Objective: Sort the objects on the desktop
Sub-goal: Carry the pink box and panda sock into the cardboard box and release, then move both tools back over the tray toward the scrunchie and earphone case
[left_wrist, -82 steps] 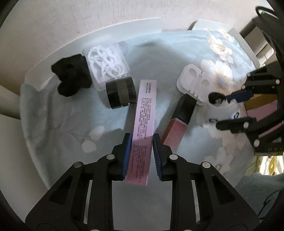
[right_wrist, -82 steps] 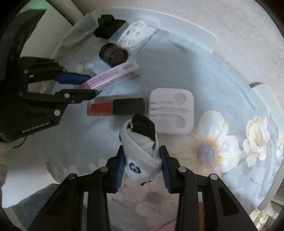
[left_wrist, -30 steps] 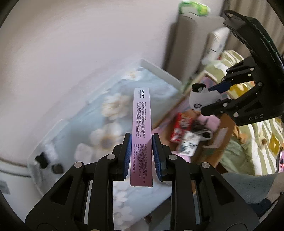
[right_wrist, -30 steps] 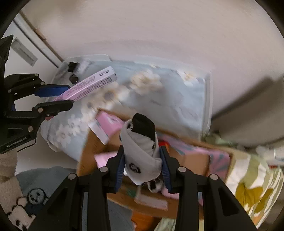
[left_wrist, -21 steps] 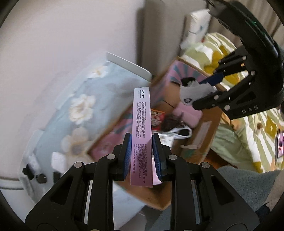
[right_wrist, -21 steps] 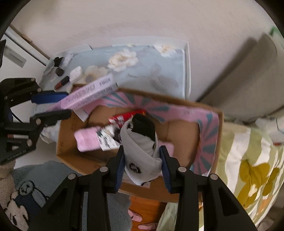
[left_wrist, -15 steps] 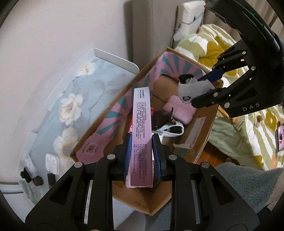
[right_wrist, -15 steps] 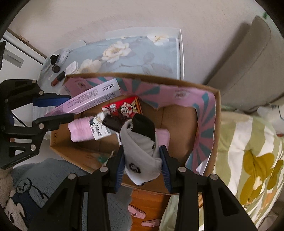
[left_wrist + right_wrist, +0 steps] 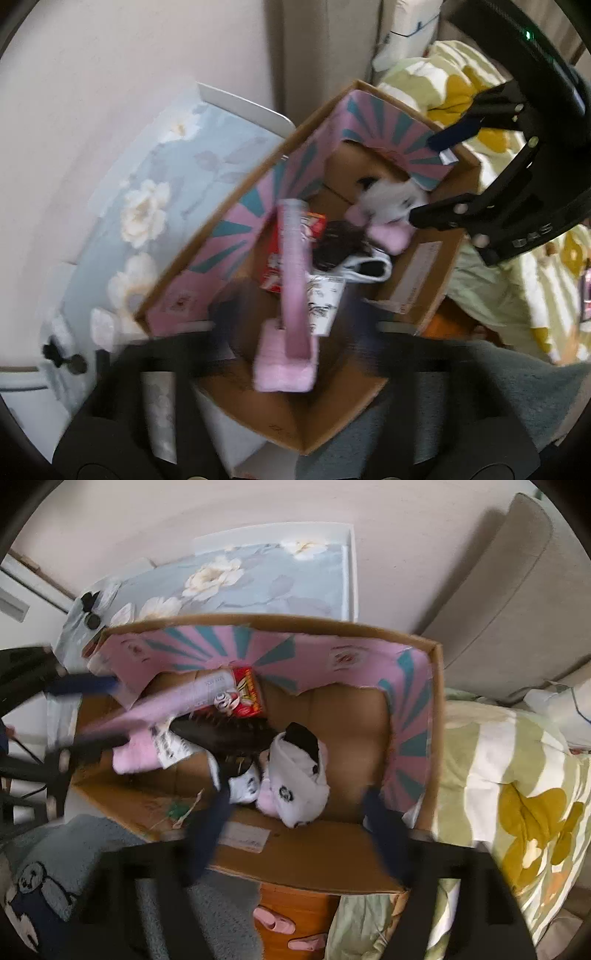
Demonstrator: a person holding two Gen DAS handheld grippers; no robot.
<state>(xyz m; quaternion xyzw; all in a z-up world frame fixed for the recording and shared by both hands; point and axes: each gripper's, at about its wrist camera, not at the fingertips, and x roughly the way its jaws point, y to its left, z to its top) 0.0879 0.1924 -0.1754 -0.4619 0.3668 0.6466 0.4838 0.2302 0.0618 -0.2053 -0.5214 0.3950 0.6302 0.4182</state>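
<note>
Both grippers hang over an open cardboard box (image 9: 437, 720) with pink and teal flaps. The jaws of my left gripper (image 9: 295, 321) are opening, blurred and wide apart. The long pink carton (image 9: 293, 280) is between them but free of the pads, tilting down into the box. The jaws of my right gripper (image 9: 295, 819) are also opening. The rolled white and black sock (image 9: 295, 782) has left the pads and lies inside the box. The right wrist view shows the left gripper (image 9: 92, 712) and the pink carton (image 9: 177, 698) at the left.
The box holds a red packet (image 9: 245, 694), a dark brush-like thing (image 9: 229, 734) and pink items. Behind it stands the table with the floral cloth (image 9: 240, 579) and small dark objects (image 9: 90, 609). Yellow-flowered bedding (image 9: 517, 794) lies right, a grey rug (image 9: 55, 867) lower left.
Both grippers came from the table to above the cardboard box and sank a little. Both were shut on their loads half a second ago; now the jaws stand wide and the carton and sock are loose.
</note>
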